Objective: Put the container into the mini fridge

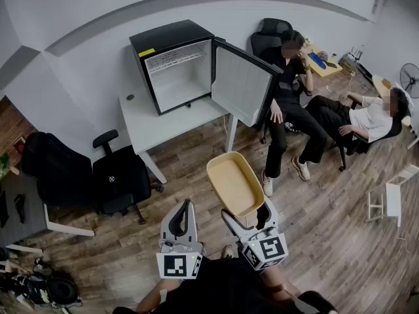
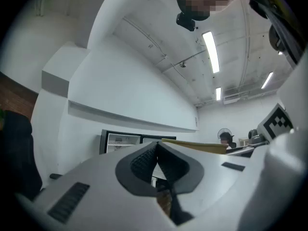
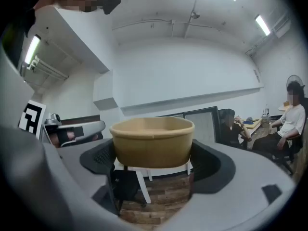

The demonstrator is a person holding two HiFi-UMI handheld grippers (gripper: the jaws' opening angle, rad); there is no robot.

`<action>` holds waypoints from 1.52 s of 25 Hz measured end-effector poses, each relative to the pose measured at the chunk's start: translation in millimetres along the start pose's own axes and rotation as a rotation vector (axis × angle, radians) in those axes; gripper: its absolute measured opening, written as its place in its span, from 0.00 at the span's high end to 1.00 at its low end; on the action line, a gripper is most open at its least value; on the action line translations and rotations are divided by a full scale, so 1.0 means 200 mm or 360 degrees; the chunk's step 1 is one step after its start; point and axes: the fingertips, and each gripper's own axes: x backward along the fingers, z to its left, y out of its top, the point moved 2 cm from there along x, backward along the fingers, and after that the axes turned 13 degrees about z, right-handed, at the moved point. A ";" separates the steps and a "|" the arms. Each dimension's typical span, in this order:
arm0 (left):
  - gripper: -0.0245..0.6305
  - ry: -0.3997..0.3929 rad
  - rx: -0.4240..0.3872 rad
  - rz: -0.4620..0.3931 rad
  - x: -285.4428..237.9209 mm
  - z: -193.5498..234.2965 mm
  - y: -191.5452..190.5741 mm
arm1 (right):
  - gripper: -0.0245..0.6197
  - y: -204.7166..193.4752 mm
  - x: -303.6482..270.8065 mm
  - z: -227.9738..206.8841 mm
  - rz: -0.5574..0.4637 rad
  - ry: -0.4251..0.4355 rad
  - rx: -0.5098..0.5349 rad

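Note:
A tan oval container point(image 1: 234, 183) hangs above the wooden floor, and my right gripper point(image 1: 247, 216) is shut on its near end. In the right gripper view the container point(image 3: 153, 141) fills the gap between the wide-set pads of that right gripper point(image 3: 154, 154). My left gripper point(image 1: 183, 208) is beside it on the left, shut and holding nothing; its pads meet in the left gripper view point(image 2: 156, 147). The black mini fridge point(image 1: 173, 64) stands on a white desk point(image 1: 157, 126) ahead. Its door point(image 1: 243, 84) is swung open to the right, showing the white inside.
Black office chairs point(image 1: 121, 175) stand left of the desk. Two people point(image 1: 288, 103) sit on chairs at the right, legs stretched onto the floor. A white stool point(image 1: 393, 201) stands at the far right. A dark desk point(image 1: 19, 208) is at the left edge.

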 end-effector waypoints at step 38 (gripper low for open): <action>0.95 0.0145 0.0010 0.0043 -0.22 -0.25 -0.07 | 0.20 0.00 -0.08 -0.35 0.0019 0.0131 0.0034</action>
